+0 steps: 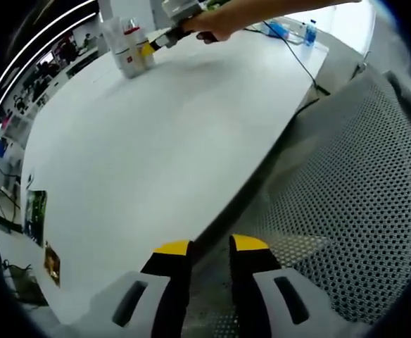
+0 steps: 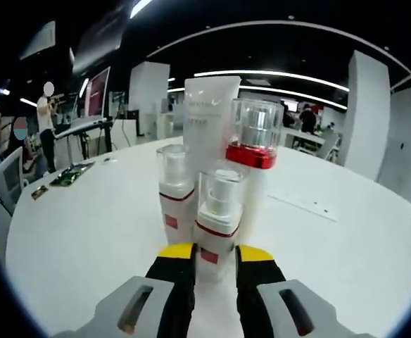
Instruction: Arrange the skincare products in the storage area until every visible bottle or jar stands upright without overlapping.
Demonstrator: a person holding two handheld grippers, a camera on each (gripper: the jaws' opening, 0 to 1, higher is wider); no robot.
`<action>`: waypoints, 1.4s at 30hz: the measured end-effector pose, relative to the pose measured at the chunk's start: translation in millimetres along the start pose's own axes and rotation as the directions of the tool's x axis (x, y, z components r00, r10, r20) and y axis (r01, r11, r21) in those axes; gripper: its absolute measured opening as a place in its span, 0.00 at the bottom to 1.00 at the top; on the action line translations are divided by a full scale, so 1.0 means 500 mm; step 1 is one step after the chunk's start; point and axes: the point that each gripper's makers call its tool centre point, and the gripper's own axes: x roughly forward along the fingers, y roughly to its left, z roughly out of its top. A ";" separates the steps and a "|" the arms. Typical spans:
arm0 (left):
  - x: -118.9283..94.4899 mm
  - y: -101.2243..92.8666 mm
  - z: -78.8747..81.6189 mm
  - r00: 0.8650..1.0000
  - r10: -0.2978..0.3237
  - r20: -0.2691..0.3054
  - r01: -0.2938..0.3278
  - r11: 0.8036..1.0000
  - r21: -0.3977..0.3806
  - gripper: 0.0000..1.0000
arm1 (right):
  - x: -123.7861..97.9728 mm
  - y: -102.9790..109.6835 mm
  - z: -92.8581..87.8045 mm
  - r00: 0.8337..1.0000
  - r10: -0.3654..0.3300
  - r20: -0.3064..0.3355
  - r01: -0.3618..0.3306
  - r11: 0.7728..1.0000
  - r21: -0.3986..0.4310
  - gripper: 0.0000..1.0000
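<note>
A: Why is the right gripper [image 2: 215, 262] held so low at the cluster?

B: A small clear-capped bottle [image 2: 218, 227] is framed between its yellow-tipped jaws, which stand a little apart, just at or beside the bottle's base; whether contact is made cannot be told. From the left gripper view the same tool is seen far across the white table [image 1: 156, 155], carried by a person's hand [image 1: 209, 27], its tip at the group of products [image 1: 131, 48].

A: And the left gripper [image 1: 211, 252]?

B: It is kept back at the table's near edge, above a mesh chair [image 1: 360, 211], jaws slightly parted with nothing between them (likely parked out of the way).

A: How are the products seen?

B: Four are made out, all upright and packed closely: a tall white tube [image 2: 209, 116] at the back, a red-banded bottle [image 2: 253, 151] with a clear cap, a shorter bottle [image 2: 174, 183] at the left, and the small one in front. Some seem to touch, so a little spacing may yet be judged necessary.
</note>
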 end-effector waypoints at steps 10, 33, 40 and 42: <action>0.001 -0.002 -0.002 1.000 -0.007 -0.008 0.007 1.000 -0.003 0.19 | 0.012 -0.009 0.005 0.999 -0.022 -0.027 0.023 0.998 0.051 0.14; -0.003 -0.010 0.008 0.999 -0.027 0.017 0.027 0.999 0.021 0.17 | -0.067 0.010 -0.036 0.981 -0.138 -0.136 0.174 0.934 0.312 0.35; -0.011 -0.010 0.031 0.996 -0.039 0.082 0.040 0.999 -0.011 0.22 | -0.185 0.072 -0.025 0.991 -0.111 -0.070 0.130 0.895 0.427 0.41; -0.014 -0.006 0.042 0.993 -0.040 0.110 0.044 0.998 -0.034 0.23 | -0.223 0.108 -0.034 0.995 -0.078 -0.066 0.099 0.892 0.441 0.44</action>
